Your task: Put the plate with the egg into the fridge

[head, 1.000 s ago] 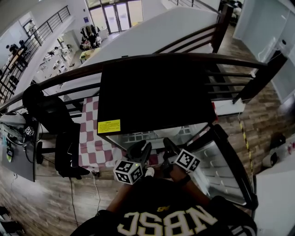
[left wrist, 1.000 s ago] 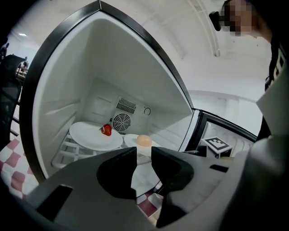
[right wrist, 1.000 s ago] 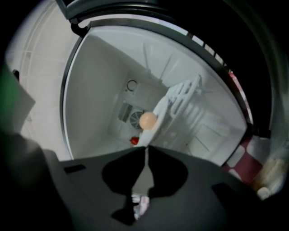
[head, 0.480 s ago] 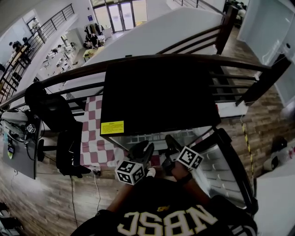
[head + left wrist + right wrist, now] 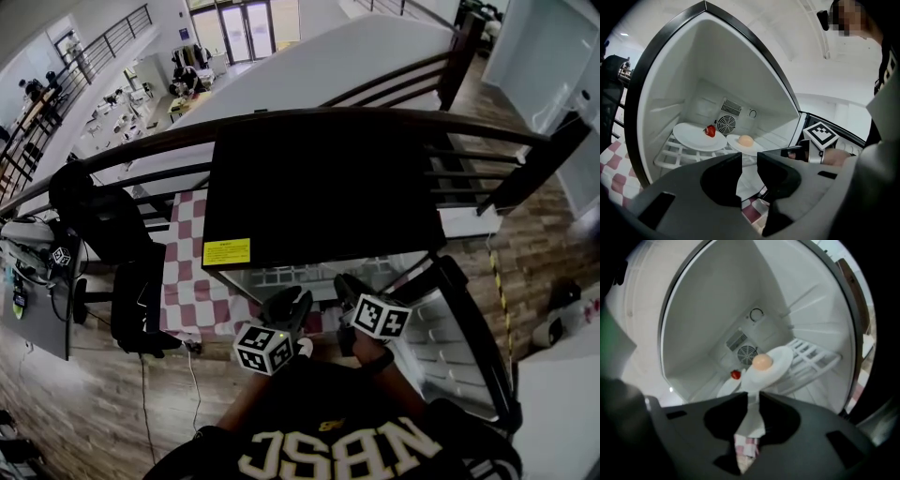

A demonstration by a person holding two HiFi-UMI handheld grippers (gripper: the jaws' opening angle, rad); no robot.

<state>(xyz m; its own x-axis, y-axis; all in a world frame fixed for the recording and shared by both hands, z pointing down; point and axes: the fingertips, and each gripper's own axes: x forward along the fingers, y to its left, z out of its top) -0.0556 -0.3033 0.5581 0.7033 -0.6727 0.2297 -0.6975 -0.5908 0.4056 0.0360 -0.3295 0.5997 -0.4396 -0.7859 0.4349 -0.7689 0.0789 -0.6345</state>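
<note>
Status: the plate with the egg (image 5: 734, 143) is inside the fridge (image 5: 319, 187), flat on the wire shelf (image 5: 670, 152), face up and level. We take the fan grille (image 5: 725, 124) on the back wall as our reference. Looking in through the open front, the plate sits just in front of the grille and to its right. It's round, so it has no long axis of its own. The egg (image 5: 746, 140) lies on its side near the plate's middle. Its long axis runs roughly across the fridge, parallel to the wall the grille is on. We can't tell which end is the pointed one.

A second plate (image 5: 693, 138) sits in front of the grille and to its left. Its rim is just beside the other plate's rim; we can't tell whether they touch. A small red fruit (image 5: 710, 131) sits on it, on the side nearest the grille.

right gripper (image 5: 753, 397): the jaws have just been opening. There's a narrow gap between them now. The near rim of the plate with the egg, the part farthest from the grille, reaches into that gap. We read the pads as off the rim, so no grip.

left gripper (image 5: 749, 159): jaws apart, holding nothing. Only the shelf and the checkered cloth (image 5: 751, 208) show through the gap. It sits at the fridge's mouth, well back from the grille.

In the head view the fridge door (image 5: 450, 347) is swung open on the right.
</note>
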